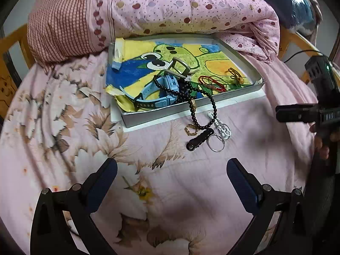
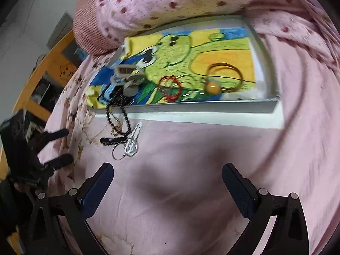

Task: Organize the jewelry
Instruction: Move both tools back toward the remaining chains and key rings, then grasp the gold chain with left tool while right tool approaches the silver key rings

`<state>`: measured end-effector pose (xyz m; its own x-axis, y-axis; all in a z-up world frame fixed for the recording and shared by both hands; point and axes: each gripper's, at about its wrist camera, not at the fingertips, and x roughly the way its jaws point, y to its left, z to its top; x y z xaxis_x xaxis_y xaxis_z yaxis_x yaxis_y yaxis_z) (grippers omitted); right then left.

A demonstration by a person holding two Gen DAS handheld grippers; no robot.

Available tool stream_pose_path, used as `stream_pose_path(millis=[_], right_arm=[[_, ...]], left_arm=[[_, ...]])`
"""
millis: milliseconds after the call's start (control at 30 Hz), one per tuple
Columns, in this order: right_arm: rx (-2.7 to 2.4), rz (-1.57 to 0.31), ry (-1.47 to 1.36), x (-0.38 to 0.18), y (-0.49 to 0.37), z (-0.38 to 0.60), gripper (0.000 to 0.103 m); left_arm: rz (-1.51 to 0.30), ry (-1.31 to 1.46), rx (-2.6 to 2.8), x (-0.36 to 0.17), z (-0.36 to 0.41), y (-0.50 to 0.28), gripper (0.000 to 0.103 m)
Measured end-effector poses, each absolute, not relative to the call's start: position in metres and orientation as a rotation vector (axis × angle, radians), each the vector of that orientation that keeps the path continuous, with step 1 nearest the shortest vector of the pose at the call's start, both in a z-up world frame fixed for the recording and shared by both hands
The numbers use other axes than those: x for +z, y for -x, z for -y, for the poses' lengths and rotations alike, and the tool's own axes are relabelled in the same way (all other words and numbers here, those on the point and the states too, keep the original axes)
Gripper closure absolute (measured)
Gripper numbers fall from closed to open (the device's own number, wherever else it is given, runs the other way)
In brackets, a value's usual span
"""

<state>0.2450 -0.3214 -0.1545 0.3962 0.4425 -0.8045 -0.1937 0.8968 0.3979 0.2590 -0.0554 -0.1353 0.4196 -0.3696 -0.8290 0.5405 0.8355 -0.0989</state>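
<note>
Both tongs, left (image 1: 172,174) and right (image 2: 167,178), gape wide and empty. The beads (image 1: 204,110) hang over the tray (image 1: 191,111) rim; grabbing them may drag out the watch (image 1: 161,93).

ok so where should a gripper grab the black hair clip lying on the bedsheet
Grip the black hair clip across its narrow width near the middle, coming straight down from above. It lies flat on the bedsheet as a long slim bar, so its long sides are free. Keep the fingers clear of the silver rings beside one end and the black bead strand just behind.
</note>
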Motion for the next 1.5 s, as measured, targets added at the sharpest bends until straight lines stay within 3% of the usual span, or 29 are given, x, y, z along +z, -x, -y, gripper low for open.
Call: stream_pose_path(millis=[267, 433, 767, 900, 1033, 1100, 1200, 1367, 1500], right_arm=[[0.462, -1.084, -0.082, -0.16, -0.25, 0.293, 0.022], [0.484, -1.096, -0.079, -0.166, -0.255, 0.288, 0.045], [0.513, -1.085, -0.06, -0.169, -0.258, 0.276, 0.059], [0.524, -1.085, -0.051, -0.172, -0.262, 0.27, 0.067], [0.538, -1.077, -0.029, -0.174, -0.267, 0.263, 0.076], [0.546, -1.077, -0.019, -0.176, -0.268, 0.259, 0.079], [0.547, -1.077, 0.003, -0.178, -0.267, 0.254, 0.08], [0.531, -1.069, 0.031, -0.18, -0.27, 0.25, 0.08], [0.539, -1.059, 0.064, -0.182, -0.27, 0.241, 0.08]], left_arm=[[-0.974, -0.237, -0.619, -0.142, 0.061, -0.261, 0.008], [-0.983, -0.243, -0.635, -0.148, 0.065, -0.264, 0.008], [-0.996, -0.168, -0.615, -0.148, 0.058, -0.278, 0.008], [-0.993, -0.171, -0.589, -0.151, 0.058, -0.283, 0.024], [-1.006, -0.141, -0.585, -0.156, 0.058, -0.295, 0.031], [-1.009, -0.127, -0.593, -0.158, 0.06, -0.301, 0.043], [-1.018, -0.116, -0.61, -0.161, 0.063, -0.307, 0.052], [-1.021, -0.109, -0.647, -0.165, 0.074, -0.315, 0.055], [-1.043, -0.149, -0.657, -0.174, 0.086, -0.322, 0.069]])
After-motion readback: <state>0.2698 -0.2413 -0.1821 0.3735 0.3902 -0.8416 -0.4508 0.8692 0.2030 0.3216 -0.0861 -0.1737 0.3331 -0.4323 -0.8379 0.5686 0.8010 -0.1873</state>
